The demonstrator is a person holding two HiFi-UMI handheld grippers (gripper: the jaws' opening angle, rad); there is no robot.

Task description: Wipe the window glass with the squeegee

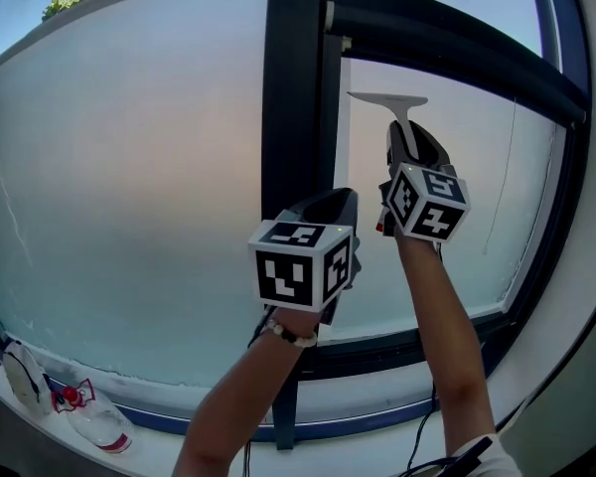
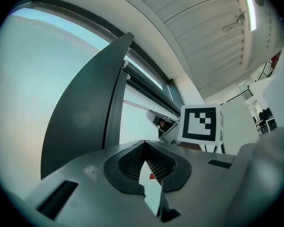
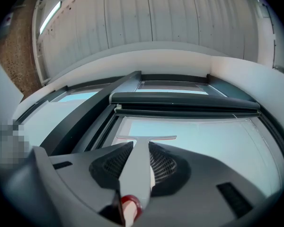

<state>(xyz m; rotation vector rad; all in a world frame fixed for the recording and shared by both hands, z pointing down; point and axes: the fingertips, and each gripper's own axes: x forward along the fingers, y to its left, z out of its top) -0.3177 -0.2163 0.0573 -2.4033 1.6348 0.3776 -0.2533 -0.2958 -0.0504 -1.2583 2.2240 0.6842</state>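
Squeegee [image 1: 395, 101] raised, clamped in right hand-held gripper [image 1: 413, 145]

My right gripper [image 1: 409, 139] holds the squeegee [image 1: 388, 98], blade just above it by the window glass [image 1: 472, 276]. My left gripper [image 1: 330, 203] is lower-left of it, before the dark frame post [image 1: 293, 78].

Left arm [image 1: 240, 397] reaching up, left gripper [image 1: 336, 199] jaws together, holding nothing, right arm [image 1: 445, 311] stretched higher, right gripper [image 1: 407, 145] jaws tight on the squeegee [image 1: 388, 98] handle.
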